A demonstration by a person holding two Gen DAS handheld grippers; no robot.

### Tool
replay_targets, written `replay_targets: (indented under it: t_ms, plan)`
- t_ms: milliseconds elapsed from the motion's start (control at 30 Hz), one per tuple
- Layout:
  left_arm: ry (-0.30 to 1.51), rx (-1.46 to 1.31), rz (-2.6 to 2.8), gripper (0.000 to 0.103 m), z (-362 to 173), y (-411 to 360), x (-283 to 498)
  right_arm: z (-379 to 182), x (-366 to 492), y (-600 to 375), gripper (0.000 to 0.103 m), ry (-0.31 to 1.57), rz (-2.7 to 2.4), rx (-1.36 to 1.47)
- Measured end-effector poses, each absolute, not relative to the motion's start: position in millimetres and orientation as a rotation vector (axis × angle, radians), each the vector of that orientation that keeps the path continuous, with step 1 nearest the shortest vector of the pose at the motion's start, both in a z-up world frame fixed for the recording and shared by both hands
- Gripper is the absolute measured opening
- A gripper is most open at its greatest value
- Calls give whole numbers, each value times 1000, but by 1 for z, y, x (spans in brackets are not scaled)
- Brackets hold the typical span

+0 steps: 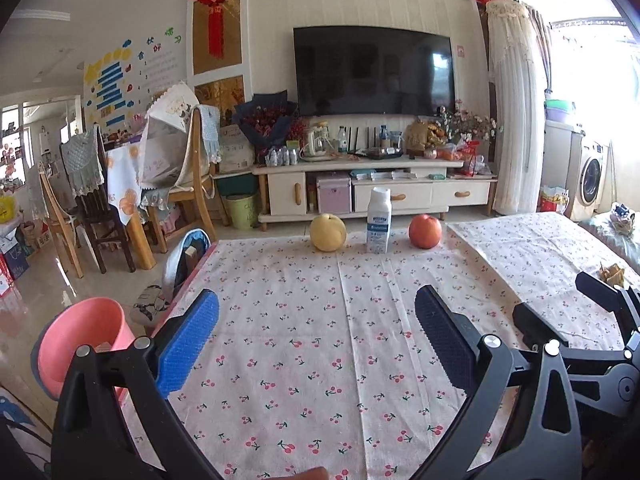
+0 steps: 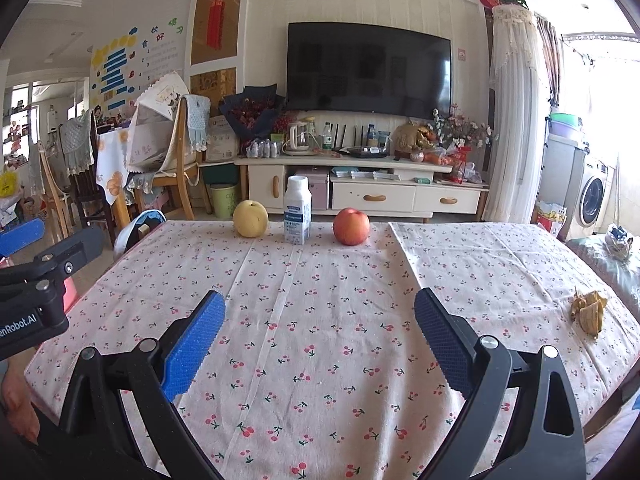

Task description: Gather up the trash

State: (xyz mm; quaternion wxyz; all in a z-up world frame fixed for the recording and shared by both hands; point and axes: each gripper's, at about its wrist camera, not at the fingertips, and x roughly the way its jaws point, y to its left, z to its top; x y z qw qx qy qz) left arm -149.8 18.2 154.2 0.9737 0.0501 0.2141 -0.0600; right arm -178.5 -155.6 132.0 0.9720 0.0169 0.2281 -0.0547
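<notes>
A banana peel lies on the cherry-print tablecloth at the right edge; it peeks out behind the right gripper in the left wrist view. A white milk bottle stands at the far edge between a yellow pear and a red apple. A pink bin stands on the floor left of the table. My left gripper is open and empty above the near cloth. My right gripper is open and empty too.
Past the table stand a TV cabinet with clutter, wooden chairs at the left and a washing machine at the right. A blue-white bag leans by the table's left corner. A cushion lies right of the table.
</notes>
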Motion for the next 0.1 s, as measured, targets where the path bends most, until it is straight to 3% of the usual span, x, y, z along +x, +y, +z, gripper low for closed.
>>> replay_targets:
  t_ms: [100]
  plan:
    - [530, 82, -128, 99, 129, 16, -114, 114, -149, -165, 95, 525, -115, 67]
